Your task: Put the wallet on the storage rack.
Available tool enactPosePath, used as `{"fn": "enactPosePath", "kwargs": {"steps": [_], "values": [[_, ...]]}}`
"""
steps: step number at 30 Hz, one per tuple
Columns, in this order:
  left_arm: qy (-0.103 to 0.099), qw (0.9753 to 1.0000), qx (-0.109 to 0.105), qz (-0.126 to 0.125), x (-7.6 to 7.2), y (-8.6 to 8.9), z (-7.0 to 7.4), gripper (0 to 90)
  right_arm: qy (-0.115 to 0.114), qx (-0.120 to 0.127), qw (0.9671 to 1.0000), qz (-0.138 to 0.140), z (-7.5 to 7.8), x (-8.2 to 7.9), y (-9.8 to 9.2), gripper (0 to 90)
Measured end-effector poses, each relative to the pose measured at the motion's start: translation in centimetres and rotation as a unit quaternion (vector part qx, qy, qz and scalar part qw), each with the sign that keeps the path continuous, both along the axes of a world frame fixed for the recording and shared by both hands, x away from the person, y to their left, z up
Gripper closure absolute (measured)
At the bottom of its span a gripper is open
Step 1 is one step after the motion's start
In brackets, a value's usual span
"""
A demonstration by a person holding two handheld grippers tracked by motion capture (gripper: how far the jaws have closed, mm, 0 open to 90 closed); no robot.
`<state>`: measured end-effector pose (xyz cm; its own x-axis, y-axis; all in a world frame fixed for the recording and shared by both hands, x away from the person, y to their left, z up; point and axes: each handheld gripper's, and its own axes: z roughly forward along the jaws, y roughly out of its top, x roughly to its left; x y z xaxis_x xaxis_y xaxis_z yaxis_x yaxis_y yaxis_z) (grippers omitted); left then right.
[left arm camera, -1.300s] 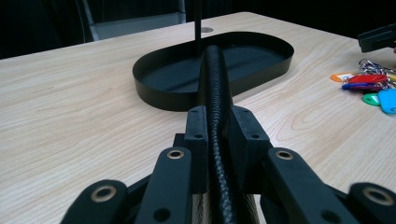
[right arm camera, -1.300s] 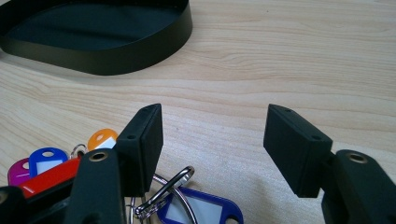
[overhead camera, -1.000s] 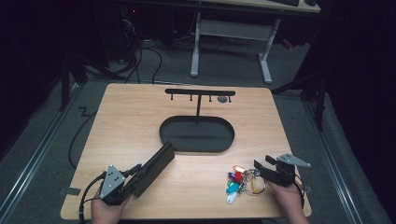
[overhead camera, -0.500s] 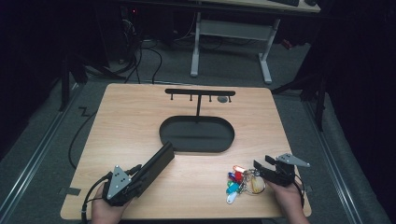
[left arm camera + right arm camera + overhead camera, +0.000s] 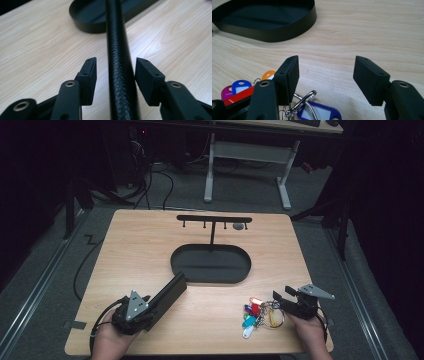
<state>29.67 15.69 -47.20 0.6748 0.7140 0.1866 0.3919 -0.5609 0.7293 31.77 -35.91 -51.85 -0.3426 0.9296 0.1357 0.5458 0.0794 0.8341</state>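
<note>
My left claw [image 5: 115, 67] straddles, jaws apart, the stiff grainy black case [image 5: 117, 62] — likely light; right claw [image 5: 325, 72] gapes over the loose jingly key bunch [image 5: 312, 110] — I'd pinch its ring.

Pale wood-grain table [image 5: 150, 250], matt black tray [image 5: 210, 265], glossy plastic key tags [image 5: 251, 312]

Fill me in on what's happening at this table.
A person works at a wooden table with a claw in each hand. The left claw is open around a long black textured case, its jaws either side but not pressing it. The right claw is open just over a bunch of keys with coloured tags, nothing gripped. A black oval tray with a hook stand sits beyond.
</note>
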Motion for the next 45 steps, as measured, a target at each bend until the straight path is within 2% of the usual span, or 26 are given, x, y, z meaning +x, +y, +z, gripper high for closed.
{"fn": "enactPosePath", "kwargs": {"steps": [1,2,3,4,5,7,11,15,17,18,20,24,25,26,28,30,31,34,35,36,38,39,41,45], "values": [[0.000,1.0000,0.000,0.000,0.0,0.0,0.0,51.0,-0.001,0.002,1.0000,0.001,0.0,0.0,-0.1,37.6],[0.014,0.9995,0.028,-0.005,0.3,-0.6,0.4,50.4,-0.003,0.007,1.0000,0.002,0.1,0.0,-0.2,37.7],[0.014,0.9995,0.028,-0.005,0.3,-0.6,0.4,50.1,-0.003,0.007,1.0000,0.002,0.1,0.0,-0.2,37.7],[0.017,0.9985,0.051,-0.008,0.5,-1.0,0.8,49.8,-0.004,0.015,0.9999,0.001,0.1,0.0,-0.4,37.6],[0.014,0.9978,0.063,-0.014,0.7,-1.1,1.0,49.7,-0.007,0.017,0.9998,0.003,0.1,0.0,-0.6,37.7],[0.024,0.9972,0.069,-0.013,0.9,-1.3,1.4,48.9,-0.009,0.023,0.9997,0.004,0.2,-0.1,-0.7,37.7],[0.032,0.9969,0.071,-0.012,1.1,-1.4,1.8,48.5,-0.004,0.032,0.9995,0.004,0.1,-0.1,-0.7,37.7],[0.065,0.9943,0.082,-0.019,1.6,-1.7,2.3,52.6,0.001,0.032,0.9994,0.010,0.0,0.0,-0.4,37.6],[0.069,0.9937,0.086,-0.020,1.7,-1.8,2.3,53.4,0.005,0.032,0.9994,0.011,0.0,0.0,-0.4,37.5],[0.083,0.9921,0.091,-0.022,2.0,-1.8,2.5,54.3,0.008,0.031,0.9994,0.014,0.0,0.1,-0.2,37.6],[0.094,0.9907,0.096,-0.024,2.3,-1.8,2.7,55.4,0.009,0.028,0.9994,0.016,-0.1,0.1,-0.1,37.5],[0.105,0.9857,0.127,-0.032,2.6,-2.4,2.9,58.5,0.012,0.025,0.9995,0.015,-0.2,0.1,-0.1,37.6],[0.105,0.9857,0.127,-0.032,2.6,-2.4,2.9,58.6,0.014,0.025,0.9995,0.015,-0.2,0.1,-0.1,37.6],[0.113,0.9834,0.138,-0.037,2.8,-2.7,3.1,58.9,0.015,0.024,0.9995,0.016,-0.3,0.1,-0.1,37.6],[0.121,0.9809,0.147,-0.040,3.0,-3.0,3.3,58.9,0.016,0.023,0.9995,0.016,-0.3,0.1,-0.1,37.6],[0.124,0.9802,0.149,-0.041,3.1,-3.1,3.4,59.0,0.016,0.023,0.9995,0.016,-0.3,0.1,-0.1,37.6],[0.132,0.9781,0.156,-0.042,3.4,-3.4,3.6,59.6,0.016,0.023,0.9995,0.017,-0.3,0.1,-0.1,37.6],[0.142,0.9756,0.162,-0.041,3.9,-3.6,3.9,60.8,0.015,0.024,0.9995,0.018,-0.3,0.1,-0.1,37.6],[0.142,0.9756,0.162,-0.041,3.9,-3.6,3.9,62.6,0.015,0.024,0.9995,0.018,-0.3,0.1,-0.1,37.6],[0.154,0.9743,0.160,-0.039,4.2,-3.6,4.1,63.7,0.014,0.025,0.9994,0.018,-0.3,0.1,-0.2,37.6],[0.158,0.9734,0.161,-0.038,4.3,-3.7,4.1,65.1,0.015,0.026,0.9994,0.019,-0.3,0.1,-0.2,37.5],[0.164,0.9722,0.163,-0.036,4.4,-3.7,4.2,65.9,0.015,0.025,0.9994,0.020,-0.3,0.2,-0.2,37.5],[0.167,0.9720,0.162,-0.034,4.5,-3.8,4.2,67.3,0.015,0.026,0.9994,0.020,-0.3,0.2,-0.2,37.5],[0.183,0.9721,0.143,-0.028,4.8,-3.5,4.2,71.5,0.016,0.026,0.9993,0.020,-0.3,0.2,-0.2,37.5]]}}
